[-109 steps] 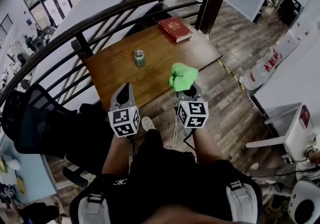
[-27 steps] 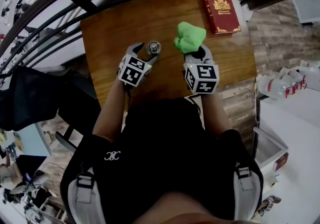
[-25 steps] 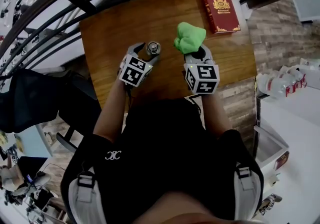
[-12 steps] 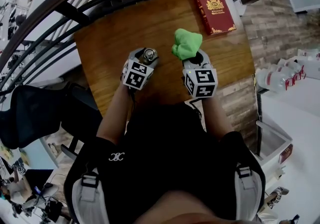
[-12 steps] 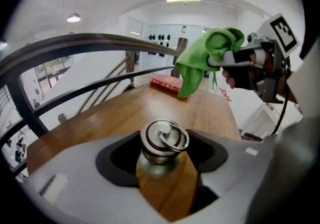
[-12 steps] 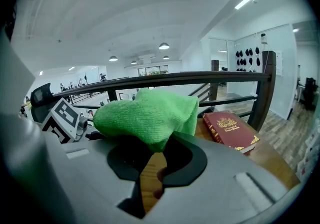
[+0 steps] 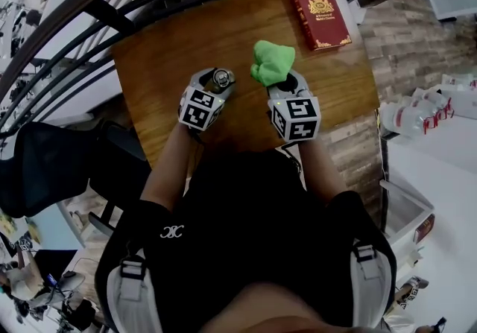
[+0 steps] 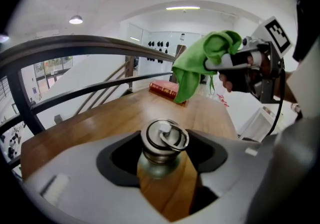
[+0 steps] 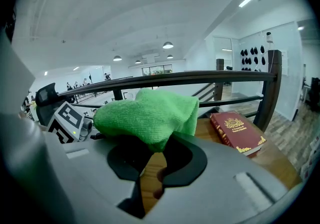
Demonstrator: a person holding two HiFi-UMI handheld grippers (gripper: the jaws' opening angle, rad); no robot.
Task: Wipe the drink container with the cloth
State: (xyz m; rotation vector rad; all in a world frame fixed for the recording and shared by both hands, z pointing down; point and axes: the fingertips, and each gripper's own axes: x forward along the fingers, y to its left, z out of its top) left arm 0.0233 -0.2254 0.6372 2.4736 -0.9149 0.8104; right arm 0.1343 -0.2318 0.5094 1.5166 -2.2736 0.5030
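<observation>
Both grips look made, but wiping has not begun. The left gripper (image 7: 213, 86) is clamped round the drink container (image 8: 161, 149) low over the table (image 7: 160, 48). The right gripper (image 7: 282, 84) pinches the green cloth (image 7: 272, 62), near at the container's three o'clock and not touching it. A red book (image 7: 319, 5) lies at one o'clock, well clear; nothing blocks the way.

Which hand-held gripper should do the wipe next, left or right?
Right. The right hand-held gripper is shut on the green cloth, raised beside the drink container. The left hand-held gripper is clamped on the drink container, so it probably serves best holding it steady.
</observation>
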